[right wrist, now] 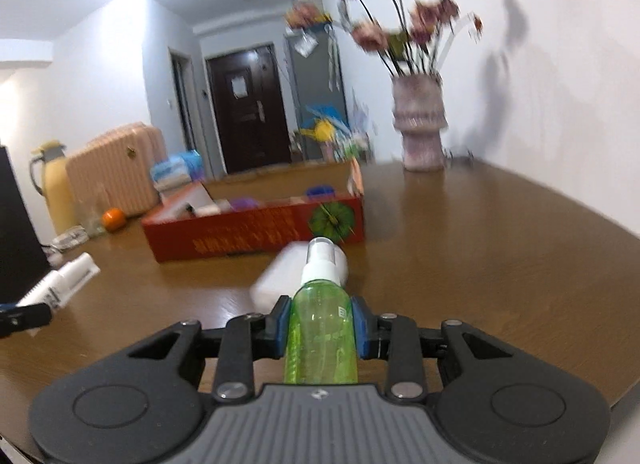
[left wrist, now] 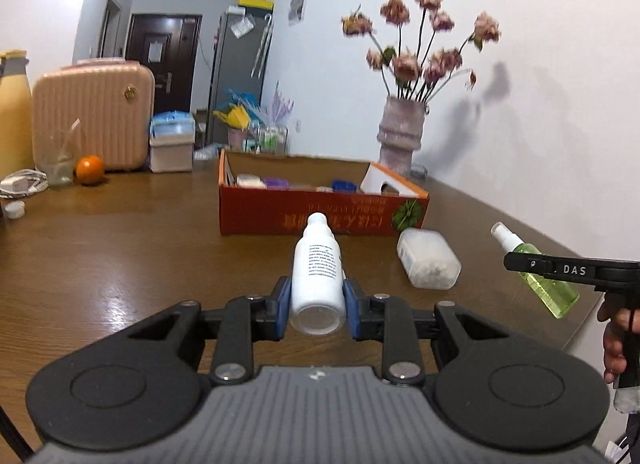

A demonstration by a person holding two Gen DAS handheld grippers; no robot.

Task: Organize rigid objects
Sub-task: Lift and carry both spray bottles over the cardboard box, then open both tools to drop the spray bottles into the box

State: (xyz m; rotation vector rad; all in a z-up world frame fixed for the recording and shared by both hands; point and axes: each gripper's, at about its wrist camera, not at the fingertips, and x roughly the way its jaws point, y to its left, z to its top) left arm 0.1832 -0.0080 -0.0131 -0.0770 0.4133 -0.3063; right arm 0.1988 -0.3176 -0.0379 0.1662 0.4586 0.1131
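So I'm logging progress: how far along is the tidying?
Done: several small items already lie in the red cardboard box. In hand: left gripper clamps a white bottle, right gripper a green spray bottle. Left: the white plastic container on the table.

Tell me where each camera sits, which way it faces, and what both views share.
Left wrist: on the left claw, facing the red cardboard box; claw shut on a white plastic bottle; right claw and a hand show.
Right wrist: on the right claw, facing the same box; claw shut on a green spray bottle; left claw tip shows at the left edge.
Shared: box, brown wooden table, pink flower vase, translucent white container.
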